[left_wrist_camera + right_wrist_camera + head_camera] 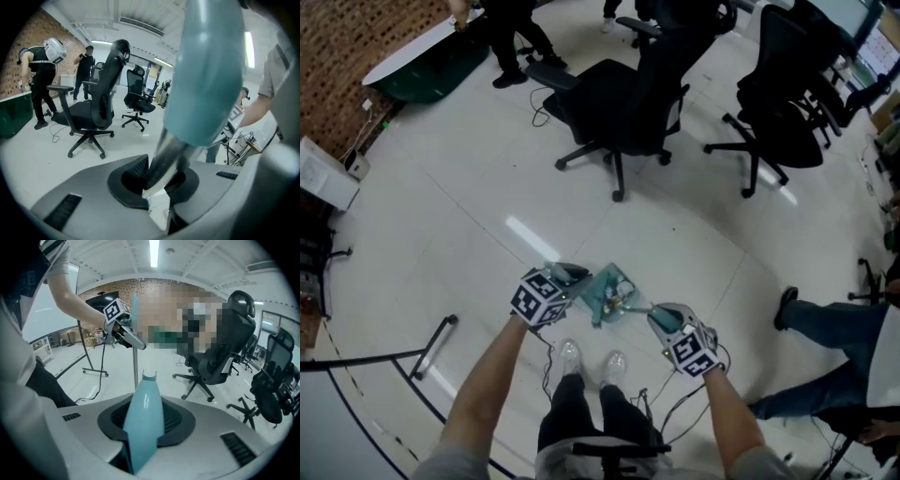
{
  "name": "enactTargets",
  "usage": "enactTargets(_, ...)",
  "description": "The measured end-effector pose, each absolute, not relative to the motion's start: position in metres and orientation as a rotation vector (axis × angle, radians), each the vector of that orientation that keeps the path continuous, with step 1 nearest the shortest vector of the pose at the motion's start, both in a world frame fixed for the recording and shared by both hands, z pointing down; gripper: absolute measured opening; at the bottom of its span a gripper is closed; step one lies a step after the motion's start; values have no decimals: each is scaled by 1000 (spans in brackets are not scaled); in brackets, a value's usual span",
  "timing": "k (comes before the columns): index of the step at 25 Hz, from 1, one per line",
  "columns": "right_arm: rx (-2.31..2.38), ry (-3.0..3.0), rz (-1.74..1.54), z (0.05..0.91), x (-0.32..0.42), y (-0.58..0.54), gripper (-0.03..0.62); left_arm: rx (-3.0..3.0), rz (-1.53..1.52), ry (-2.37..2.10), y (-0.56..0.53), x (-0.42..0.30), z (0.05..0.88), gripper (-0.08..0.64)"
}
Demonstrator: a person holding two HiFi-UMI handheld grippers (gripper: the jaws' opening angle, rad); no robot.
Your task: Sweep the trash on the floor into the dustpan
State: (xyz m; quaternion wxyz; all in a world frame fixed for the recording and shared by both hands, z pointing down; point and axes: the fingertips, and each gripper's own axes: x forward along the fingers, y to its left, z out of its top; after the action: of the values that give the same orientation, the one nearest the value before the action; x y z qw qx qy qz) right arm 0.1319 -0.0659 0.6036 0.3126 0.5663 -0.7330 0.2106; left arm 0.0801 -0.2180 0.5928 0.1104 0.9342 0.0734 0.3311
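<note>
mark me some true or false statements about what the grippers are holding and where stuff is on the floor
1. The left gripper has its jaws shut on a metal pole. True.
2. The right gripper is empty. False: its jaws grip a teal handle.
3. Two black office chairs stand on the floor ahead of the person. True.
4. The dustpan lies under one of the chairs. False: it is between the two grippers, just ahead of the person's shoes.
</note>
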Motion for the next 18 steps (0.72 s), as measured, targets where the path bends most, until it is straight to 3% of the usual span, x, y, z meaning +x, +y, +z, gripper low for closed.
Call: enactTargets(18, 1693, -1854, 734, 640, 121, -123, 114, 2713, 1000, -10, -259, 29, 598, 38)
